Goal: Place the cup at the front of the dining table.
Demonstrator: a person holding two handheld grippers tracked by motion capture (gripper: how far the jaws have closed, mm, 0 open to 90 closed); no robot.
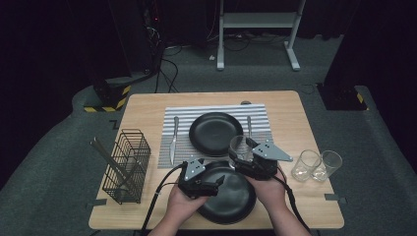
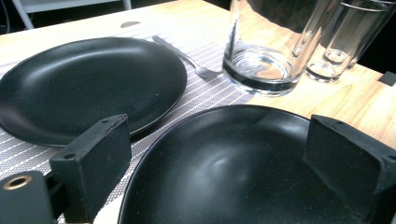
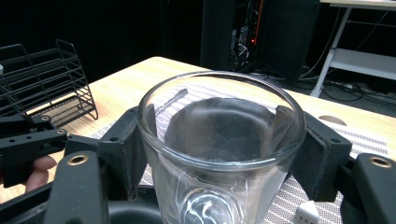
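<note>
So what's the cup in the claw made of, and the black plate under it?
The cup looks like clear, shiny glass: you see the striped mat right through it, and its thick base glints. The black plate looks like matte-glazed ceramic, with only soft, dull highlights, though it could be plastic.

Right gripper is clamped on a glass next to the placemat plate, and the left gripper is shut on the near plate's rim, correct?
Not quite: the left gripper is open over the near plate, as the left gripper view shows. The right gripper does clamp the glass.
</note>
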